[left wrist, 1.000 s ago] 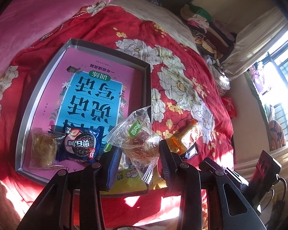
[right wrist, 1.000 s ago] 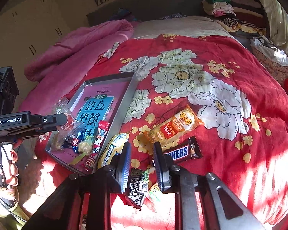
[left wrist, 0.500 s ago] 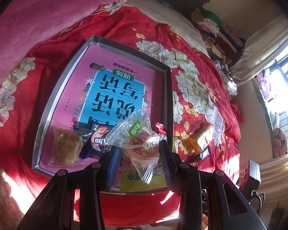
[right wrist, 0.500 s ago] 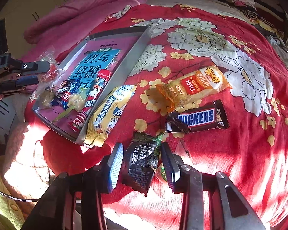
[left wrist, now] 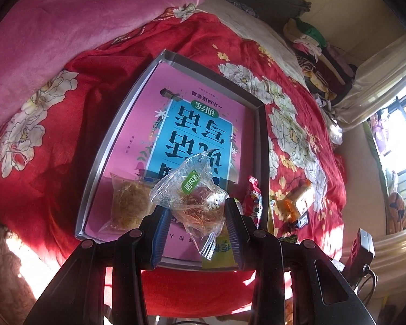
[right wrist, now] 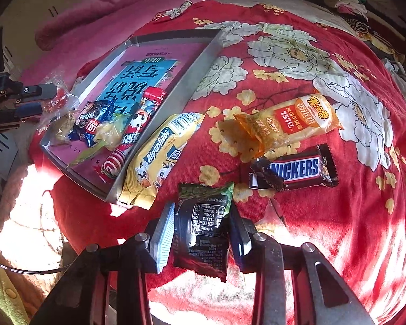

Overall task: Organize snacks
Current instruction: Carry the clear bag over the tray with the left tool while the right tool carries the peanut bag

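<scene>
Left claw (left wrist: 197, 214), gripping clear pastry bag (left wrist: 192, 197), advanced over tray (left wrist: 116, 135); right claw (right wrist: 201, 224) clamps dark packet (right wrist: 203, 227).

tray (right wrist: 200, 62): grey, shallow, pink-and-blue printed base
clear-wrapped pastry (left wrist: 195, 200): pinched above tray's near end
dark packet (right wrist: 203, 227): pinched, off tray, beyond its near corner
Alpenliebe bag (right wrist: 159, 157): yellow, leaning on tray's right wall
orange cracker pack (right wrist: 287, 124): flat, right of tray
Snickers bar (right wrist: 295, 170): right of tray, just beside orange cracker pack
</scene>
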